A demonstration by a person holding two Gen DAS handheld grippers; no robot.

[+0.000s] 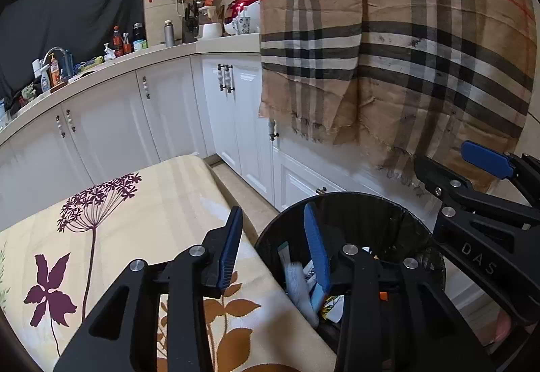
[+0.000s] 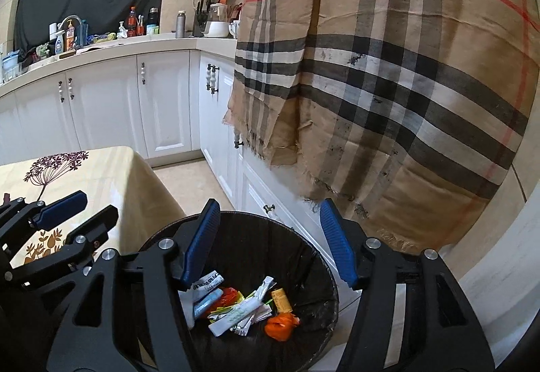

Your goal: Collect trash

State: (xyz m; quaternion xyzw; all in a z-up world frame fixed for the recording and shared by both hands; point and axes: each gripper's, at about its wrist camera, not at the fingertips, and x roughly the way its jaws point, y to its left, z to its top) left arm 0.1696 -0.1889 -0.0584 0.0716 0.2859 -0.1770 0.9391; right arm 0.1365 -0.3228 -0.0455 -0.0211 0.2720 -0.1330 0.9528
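Note:
A black round trash bin (image 2: 324, 270) stands on the floor beside the table. Inside it lie several wrappers (image 2: 236, 309), a crumpled orange piece (image 2: 281, 324) and a small yellow tube (image 2: 281, 299). My right gripper (image 2: 269, 206) hangs open over the bin's mouth with nothing between its blue pads. In the left wrist view my left gripper (image 1: 272, 213) is open and empty, straddling the table edge and the bin rim (image 1: 354, 194), with white wrappers (image 1: 298, 281) showing below. Each gripper also appears in the other's view, the left gripper (image 2: 99, 203) at the left and the right gripper (image 1: 449, 166) at the right.
The table wears a cream cloth with purple and brown flowers (image 1: 118, 237), close to the bin's left. A plaid scarf (image 2: 388, 75) hangs over the white cabinets (image 2: 162, 102) behind the bin. Bottles and kitchenware crowd the counter (image 1: 118, 44).

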